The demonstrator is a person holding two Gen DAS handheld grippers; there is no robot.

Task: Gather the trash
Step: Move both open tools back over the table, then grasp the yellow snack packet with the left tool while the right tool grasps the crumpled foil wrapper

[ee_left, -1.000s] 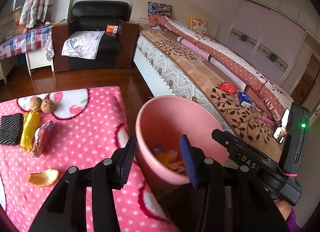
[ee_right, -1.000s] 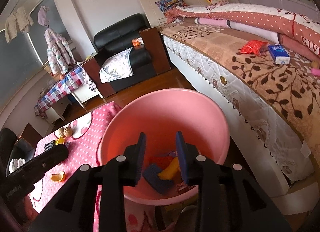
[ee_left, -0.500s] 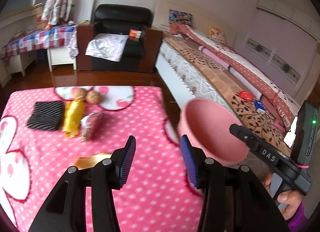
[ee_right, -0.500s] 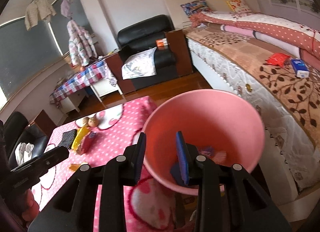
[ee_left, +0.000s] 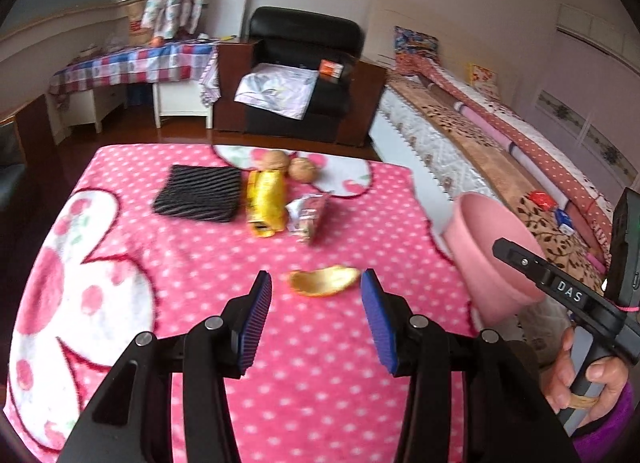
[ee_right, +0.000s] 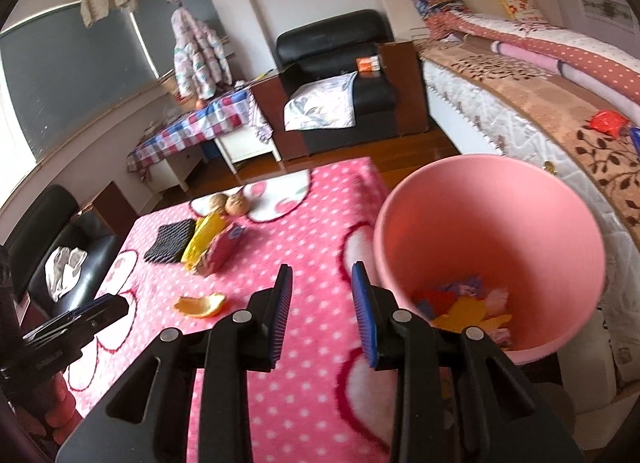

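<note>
An orange peel lies on the pink dotted table cover, just ahead of my open, empty left gripper. Farther back lie a yellow wrapper, a silver-red snack packet, a black ribbed pad and two walnuts. The pink bin stands off the table's right edge and holds several scraps. My right gripper is open and empty above the table beside the bin. The peel also shows in the right wrist view.
A bed with a brown patterned blanket runs along the right, with a red packet on it. A black armchair and a checked-cloth table stand at the back. A dark chair sits left of the table.
Both grippers have swung left from over the pink bin to over the table. The left gripper now faces the orange peel, and its jaws have opened wider.
</note>
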